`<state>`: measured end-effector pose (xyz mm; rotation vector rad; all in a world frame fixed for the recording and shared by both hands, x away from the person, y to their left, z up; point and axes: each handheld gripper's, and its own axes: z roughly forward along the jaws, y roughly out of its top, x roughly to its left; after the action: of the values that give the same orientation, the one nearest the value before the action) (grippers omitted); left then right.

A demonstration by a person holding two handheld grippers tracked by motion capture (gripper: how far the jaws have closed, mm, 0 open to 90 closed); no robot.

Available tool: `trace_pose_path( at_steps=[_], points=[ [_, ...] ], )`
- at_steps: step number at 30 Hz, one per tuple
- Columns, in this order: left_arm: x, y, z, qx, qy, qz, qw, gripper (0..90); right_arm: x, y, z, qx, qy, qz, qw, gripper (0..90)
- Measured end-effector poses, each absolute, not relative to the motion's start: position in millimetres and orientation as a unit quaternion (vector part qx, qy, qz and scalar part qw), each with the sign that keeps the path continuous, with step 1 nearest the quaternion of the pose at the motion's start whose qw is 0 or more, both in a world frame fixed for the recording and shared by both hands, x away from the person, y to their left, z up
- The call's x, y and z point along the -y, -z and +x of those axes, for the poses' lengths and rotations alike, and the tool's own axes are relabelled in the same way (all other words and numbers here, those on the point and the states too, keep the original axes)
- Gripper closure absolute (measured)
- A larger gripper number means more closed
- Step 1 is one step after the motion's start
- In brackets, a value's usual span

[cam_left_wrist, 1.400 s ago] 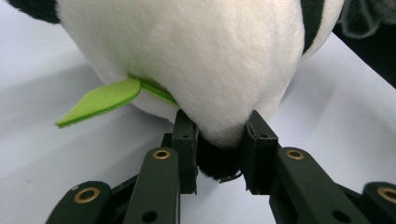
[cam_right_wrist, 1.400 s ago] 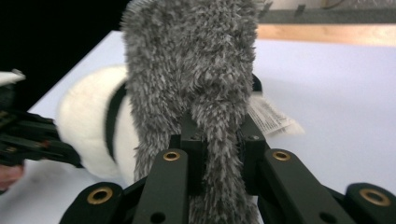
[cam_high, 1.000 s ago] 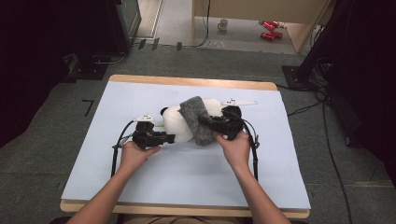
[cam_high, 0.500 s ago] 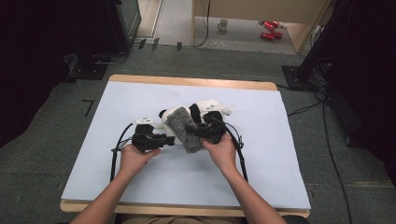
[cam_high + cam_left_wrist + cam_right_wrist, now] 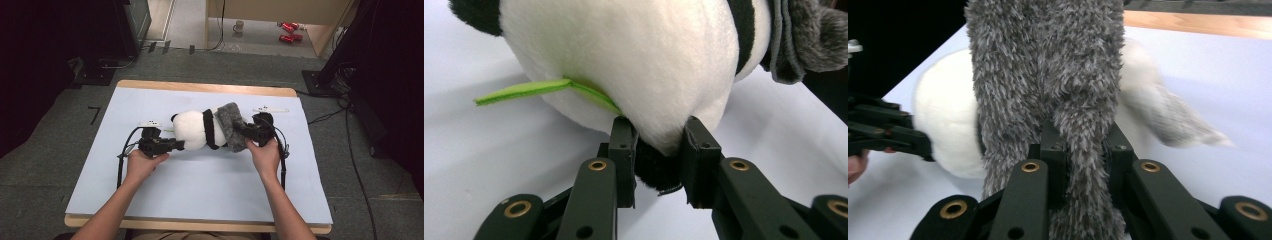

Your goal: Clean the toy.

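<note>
Panda toy: left gripper pinches its black foot, right gripper is clamped on the grey cloth. Risk: the plush slips from that small pinch if the cloth is pulled hard.

No text, label, brand, number or sign can be read in any view; the green felt tab on the black-and-white plush panda toy bears no print that shows; the two red cans on the floor beyond the table are too small to make out any lettering; the dark L-shaped tape mark on the grey floor left of the table is a plain mark, not a letter or figure.
</note>
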<state>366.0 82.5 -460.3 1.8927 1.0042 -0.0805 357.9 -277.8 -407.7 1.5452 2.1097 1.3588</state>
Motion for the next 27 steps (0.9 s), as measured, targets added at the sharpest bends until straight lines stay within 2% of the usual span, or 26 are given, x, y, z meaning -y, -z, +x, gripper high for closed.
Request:
trace_pose_path(
  at_steps=[12, 18, 23, 27],
  points=[
    [-83.4, 460.0, 376.1, -0.419, 0.04, 0.773, 0.475, 71.2, 302.7, 424.3, 356.9, -0.695, -0.44, 0.561, 0.097, 77.3],
    [-84.4, 460.1, 378.0, -0.433, 0.063, 0.76, 0.481, 71.1, 309.7, 414.6, 351.1, -0.674, -0.473, 0.561, 0.082, 77.7],
    [-82.4, 458.2, 376.2, -0.442, 0.068, 0.753, 0.482, 71.1, 300.3, 401.1, 345.3, -0.672, -0.501, 0.54, 0.078, 77.8],
    [-79.5, 454.8, 372.0, -0.439, 0.051, 0.755, 0.484, 70.9, 271.8, 387.8, 338.2, -0.69, -0.518, 0.5, 0.067, 77.8]
  ],
)
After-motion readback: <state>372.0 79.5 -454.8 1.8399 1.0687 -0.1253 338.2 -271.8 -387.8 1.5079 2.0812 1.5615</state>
